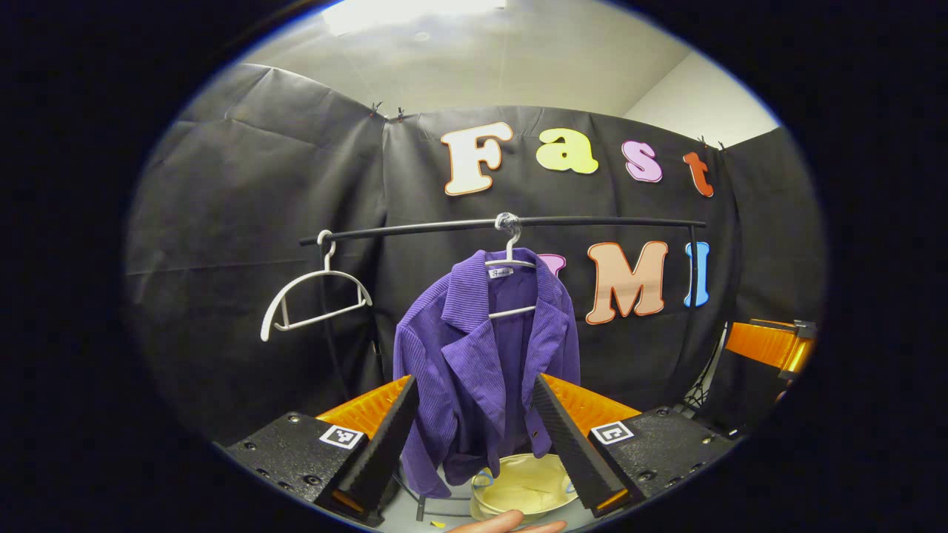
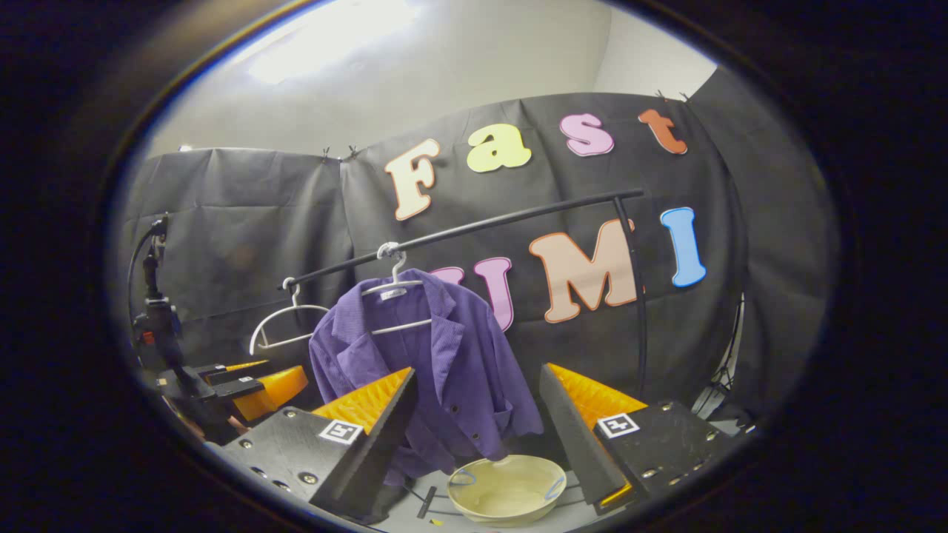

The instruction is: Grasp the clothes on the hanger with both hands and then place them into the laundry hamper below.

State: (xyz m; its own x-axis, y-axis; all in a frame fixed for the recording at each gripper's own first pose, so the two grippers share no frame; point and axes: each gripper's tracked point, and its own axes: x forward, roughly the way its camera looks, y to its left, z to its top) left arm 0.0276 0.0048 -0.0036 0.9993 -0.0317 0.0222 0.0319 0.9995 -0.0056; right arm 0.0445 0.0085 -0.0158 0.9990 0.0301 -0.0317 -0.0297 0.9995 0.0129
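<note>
In the left gripper view, my left gripper [image 1: 474,444] is spread wide, its two black wedge fingers with ridged orange backs standing apart and touching nothing. Between them, farther off, hangs the purple ribbed jacket with a notched collar [image 1: 485,355] on a white wire hanger [image 1: 511,285], whose hook sits near the middle of the thin black horizontal rail [image 1: 592,220]. A second, bare white hanger [image 1: 315,300] hangs tilted at the rail's left end, well apart from the jacket. Below the jacket's hem sits the pale cream round laundry hamper with blue handles [image 1: 527,488]; the hem hangs just above its rim. A fingertip of my hand [image 1: 507,525] shows at the bottom edge. At the right edge I see the orange side of my right gripper [image 1: 770,346]; I cannot tell its state from here.

In the right gripper view, my right gripper [image 2: 478,437] is also spread wide and touches nothing. The purple jacket [image 2: 437,370] hangs beyond its fingers from the rail [image 2: 503,222], the bare hanger [image 2: 285,326] beside it toward the rail's left end. The cream hamper [image 2: 507,488] sits under the jacket's lower hem. My left gripper [image 2: 244,389] shows at the left, near the jacket's sleeve but apart from it.
</note>
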